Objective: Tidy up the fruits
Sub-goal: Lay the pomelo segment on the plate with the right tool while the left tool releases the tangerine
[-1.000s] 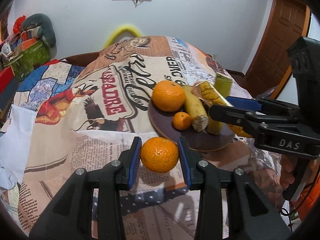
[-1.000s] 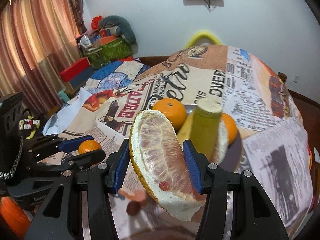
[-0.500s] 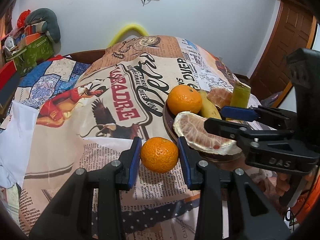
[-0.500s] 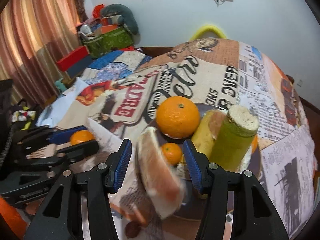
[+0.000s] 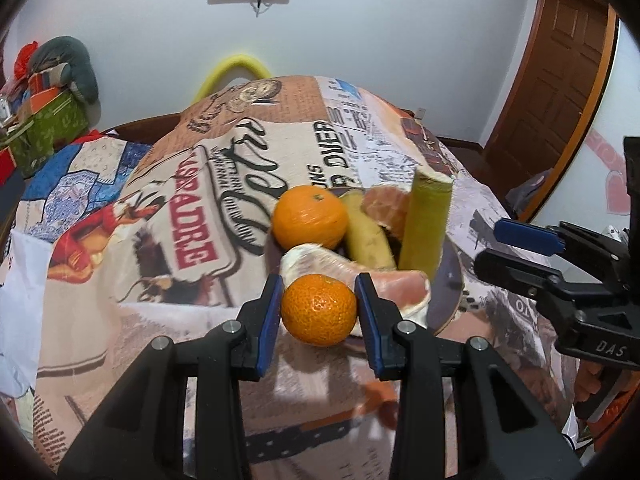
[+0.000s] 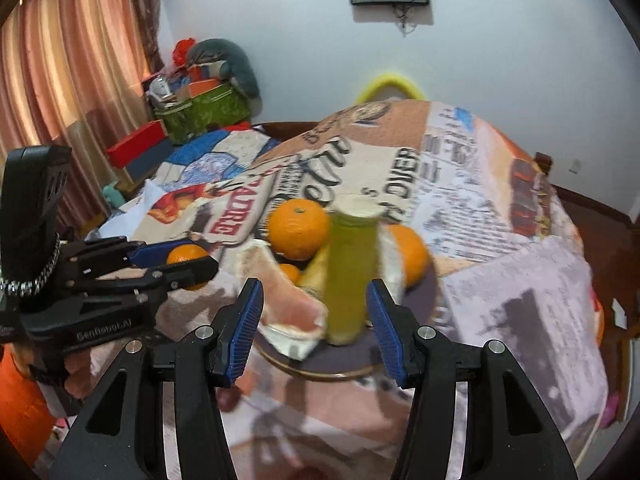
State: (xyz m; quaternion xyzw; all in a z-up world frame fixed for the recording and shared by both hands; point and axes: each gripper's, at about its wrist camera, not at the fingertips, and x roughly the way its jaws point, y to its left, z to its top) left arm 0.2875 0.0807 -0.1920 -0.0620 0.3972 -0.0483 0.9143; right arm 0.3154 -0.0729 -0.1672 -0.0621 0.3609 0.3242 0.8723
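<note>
My left gripper is shut on a small orange and holds it just before the near rim of the dark plate; it also shows in the right wrist view. On the plate lie a large orange, a banana, a pomelo wedge, another peeled piece and an upright green stalk. My right gripper is open and empty, backed off from the plate, with the pomelo wedge and green stalk ahead of it.
The plate sits on a table covered with a printed newspaper-style cloth. Boxes and bags are piled at the far left by a curtain. A wooden door stands at the right.
My right gripper let go of the pomelo wedge onto the plate, opened wide and drew back. My left gripper carried the small orange right toward the plate's near rim.
</note>
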